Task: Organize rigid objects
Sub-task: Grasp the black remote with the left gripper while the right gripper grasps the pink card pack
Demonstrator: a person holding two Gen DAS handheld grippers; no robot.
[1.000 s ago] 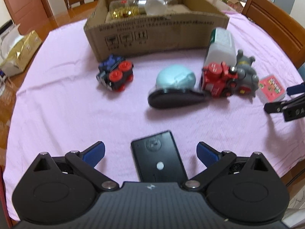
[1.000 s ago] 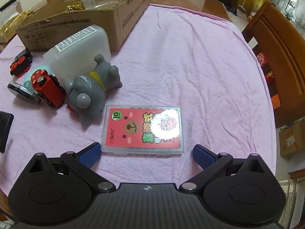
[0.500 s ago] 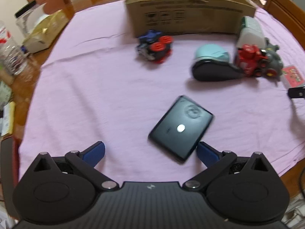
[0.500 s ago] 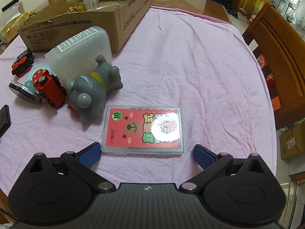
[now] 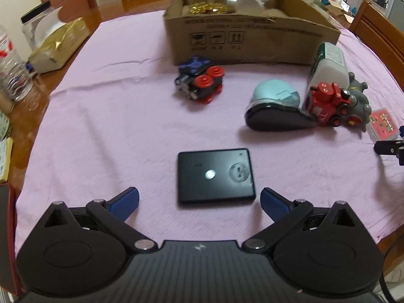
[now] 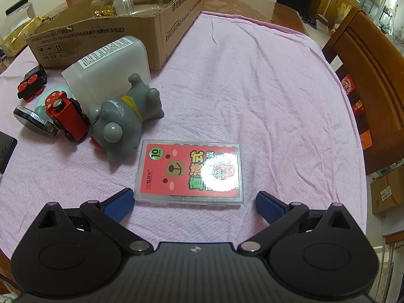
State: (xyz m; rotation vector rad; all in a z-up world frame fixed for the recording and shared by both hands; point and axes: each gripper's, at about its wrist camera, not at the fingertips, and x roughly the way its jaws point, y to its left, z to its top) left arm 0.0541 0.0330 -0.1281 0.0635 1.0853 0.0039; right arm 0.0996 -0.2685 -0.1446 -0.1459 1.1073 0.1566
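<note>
Left gripper (image 5: 199, 198) sits low over the pink cloth (image 5: 113, 131), blue-tipped fingers (image 5: 125, 199) spread wide, and a flat black device (image 5: 215, 176) with rounded corners lies just ahead between them, untouched. Over on the right, the right gripper (image 6: 194, 202) is level and also spread wide, its left fingertip (image 6: 118, 203) right at the near corner of a clear plastic card case (image 6: 189, 171) with a glossy red label; whether they touch is hard to call. Moving out: a grey rubbery animal toy (image 6: 123, 118) lies on its side, pressed against a red toy train (image 6: 67, 116) and a translucent white jug (image 6: 108, 63) lying flat. The left view adds a pale blue dome (image 5: 276, 93) resting on a dark oval base (image 5: 275, 118), and a blue-and-red toy vehicle (image 5: 199, 79) standing apart. Farther back, the open cardboard box (image 5: 252, 35) holds gold foil pieces (image 5: 205, 7); only the right view shows the clear bottle (image 6: 136, 0) inside lengthwise. Only the left view shows a gold foil bag (image 5: 59, 43) off the cloth's edge.
</note>
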